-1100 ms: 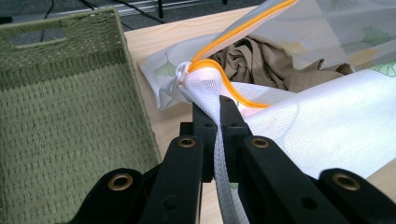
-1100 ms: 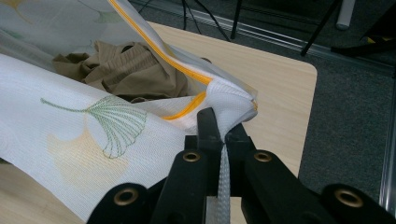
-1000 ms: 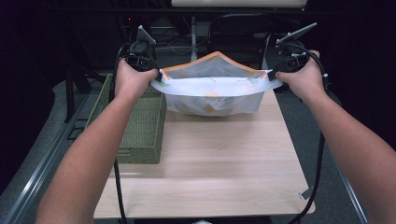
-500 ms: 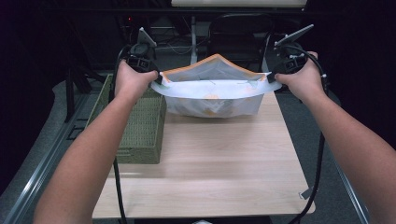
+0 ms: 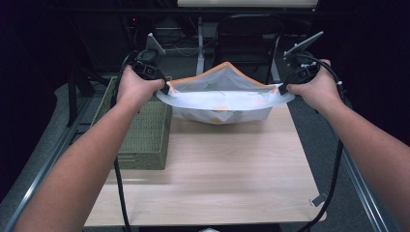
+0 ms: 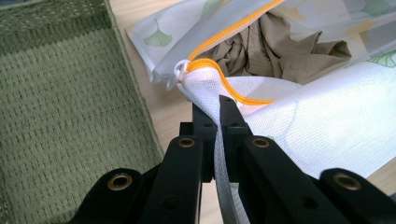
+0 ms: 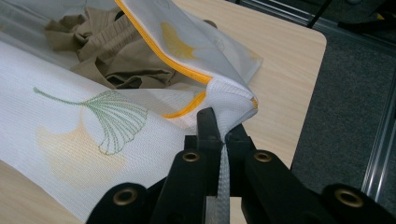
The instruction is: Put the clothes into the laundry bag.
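Left gripper (image 6: 218, 105) and right gripper (image 7: 219, 122) each clamp 1 end of the mesh zipper bag (image 5: 227, 99), held open above the table (image 5: 217, 164).

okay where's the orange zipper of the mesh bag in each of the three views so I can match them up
High view: the orange zipper arches along the far lip of the open mesh bag, upper centre.
Left gripper view: it runs from top centre down to the white pull, then curves right above the jaws.
Right gripper view: it slants from top left down to the pinched corner.
Shared landmark: the tan cloth inside the bag.
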A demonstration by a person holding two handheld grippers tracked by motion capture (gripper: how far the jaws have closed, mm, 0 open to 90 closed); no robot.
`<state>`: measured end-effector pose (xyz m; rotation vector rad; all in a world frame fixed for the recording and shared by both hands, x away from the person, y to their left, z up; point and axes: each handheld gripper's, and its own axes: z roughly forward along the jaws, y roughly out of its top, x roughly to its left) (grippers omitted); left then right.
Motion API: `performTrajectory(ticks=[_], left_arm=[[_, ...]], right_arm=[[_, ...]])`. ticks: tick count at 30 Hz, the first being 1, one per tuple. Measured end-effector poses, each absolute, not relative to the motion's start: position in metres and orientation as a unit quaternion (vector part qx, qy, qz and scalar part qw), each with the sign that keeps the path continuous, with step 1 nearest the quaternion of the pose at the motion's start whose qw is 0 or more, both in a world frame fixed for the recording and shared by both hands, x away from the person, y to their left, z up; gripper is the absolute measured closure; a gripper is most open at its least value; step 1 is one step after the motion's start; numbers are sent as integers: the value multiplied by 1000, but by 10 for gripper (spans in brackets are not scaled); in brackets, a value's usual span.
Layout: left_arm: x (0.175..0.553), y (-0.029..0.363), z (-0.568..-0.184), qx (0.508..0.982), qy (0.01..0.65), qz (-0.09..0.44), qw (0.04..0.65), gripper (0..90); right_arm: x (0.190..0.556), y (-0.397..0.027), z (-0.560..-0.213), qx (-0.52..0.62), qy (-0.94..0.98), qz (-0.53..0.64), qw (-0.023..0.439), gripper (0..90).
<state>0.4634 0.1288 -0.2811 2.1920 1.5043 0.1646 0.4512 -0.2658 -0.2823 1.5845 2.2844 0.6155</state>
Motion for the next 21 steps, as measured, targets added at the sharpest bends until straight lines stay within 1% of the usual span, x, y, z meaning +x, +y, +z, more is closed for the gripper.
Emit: performTrajectory(ticks=[9, 17, 21], left_arm=[[453, 127, -289, 804, 546, 60, 228, 883], [438, 133, -300, 806, 545, 54, 225, 882], [427, 133, -308, 811, 538, 56, 221, 883]], right_arm=[[442, -264, -289, 546, 801, 200, 142, 889], [427, -262, -296, 543, 802, 208, 134, 889], [414, -260, -306, 537, 808, 203, 132, 889]])
